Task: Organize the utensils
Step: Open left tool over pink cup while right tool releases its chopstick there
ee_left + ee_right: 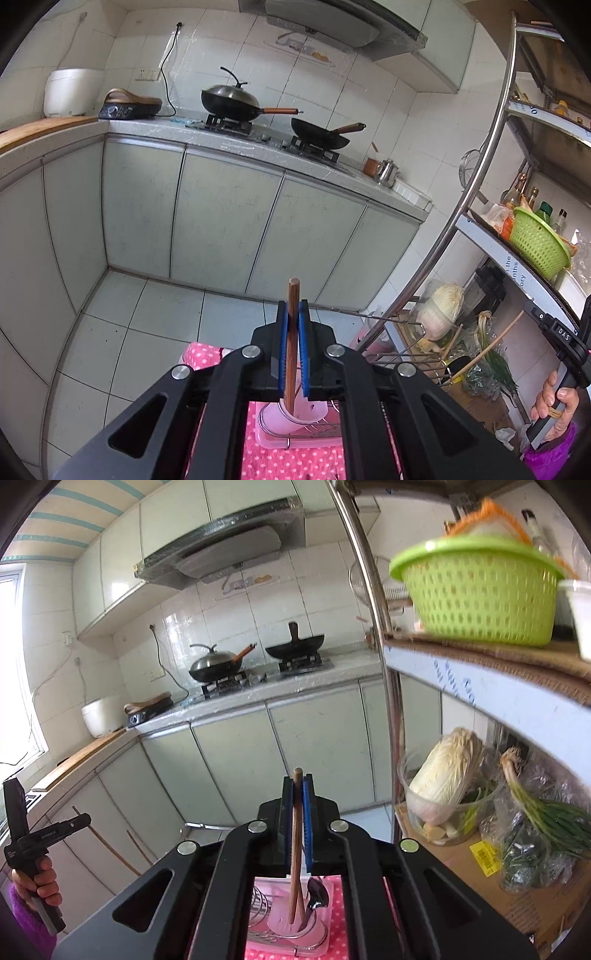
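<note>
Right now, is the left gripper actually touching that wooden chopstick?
Touching. The left wrist view shows the left gripper with both blue pads pressed against the wooden chopstick, no gap on either side.

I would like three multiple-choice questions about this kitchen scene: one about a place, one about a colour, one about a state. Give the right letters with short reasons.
1. Where does the green basket stand?
A. on the floor
B. on a shelf of the metal rack
C. on the stove

2. What colour is the cloth under the drying rack?
A. pink with white dots
B. plain blue
C. yellow stripes

3. What is the state of the left gripper?
A. wide open and empty
B. shut on a spoon
C. shut on a wooden chopstick

Answers:
1. B, the basket sits on a rack shelf above the cabbage.
2. A, the dotted pink cloth shows below the gripper.
3. C, the blue pads press on the brown stick from both sides.
</note>
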